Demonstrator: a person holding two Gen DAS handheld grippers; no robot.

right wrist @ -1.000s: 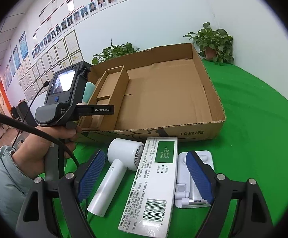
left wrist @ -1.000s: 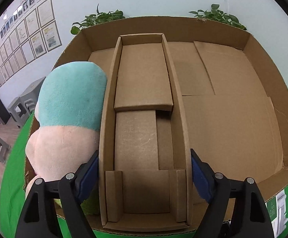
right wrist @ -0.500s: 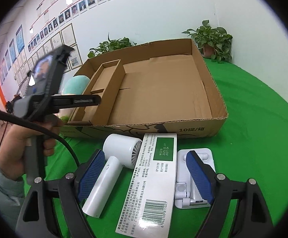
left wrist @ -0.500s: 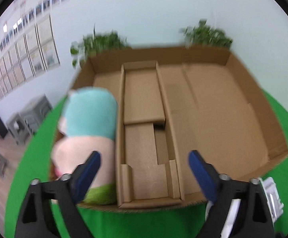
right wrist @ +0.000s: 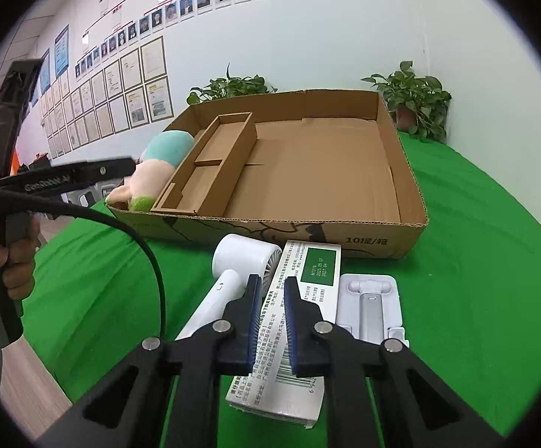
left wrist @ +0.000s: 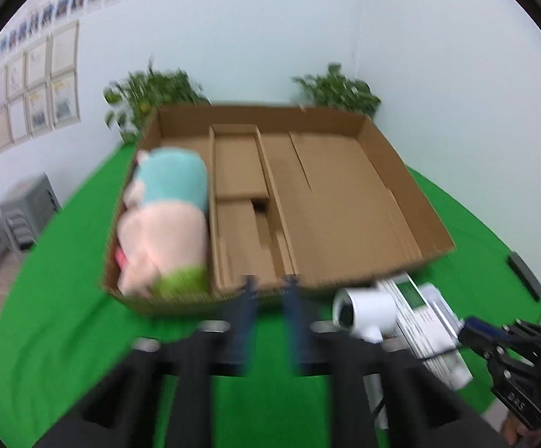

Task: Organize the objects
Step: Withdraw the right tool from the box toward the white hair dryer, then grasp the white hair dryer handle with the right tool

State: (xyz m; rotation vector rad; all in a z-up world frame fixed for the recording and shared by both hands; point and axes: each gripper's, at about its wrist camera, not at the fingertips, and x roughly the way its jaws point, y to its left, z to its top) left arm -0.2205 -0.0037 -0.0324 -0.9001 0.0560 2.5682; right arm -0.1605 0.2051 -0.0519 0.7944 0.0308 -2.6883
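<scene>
An office set up for recording. Rows of staff portraits [right wrist: 181, 7] and framed certificates [right wrist: 136, 86] line the white wall well ahead and left of the right tongs [right wrist: 270, 317]. Potted plants [right wrist: 416, 100] stand beyond a surface draped in green cloth [right wrist: 475, 224], and grey stools [left wrist: 16, 216] sit far left of the left tongs [left wrist: 268, 321].
</scene>
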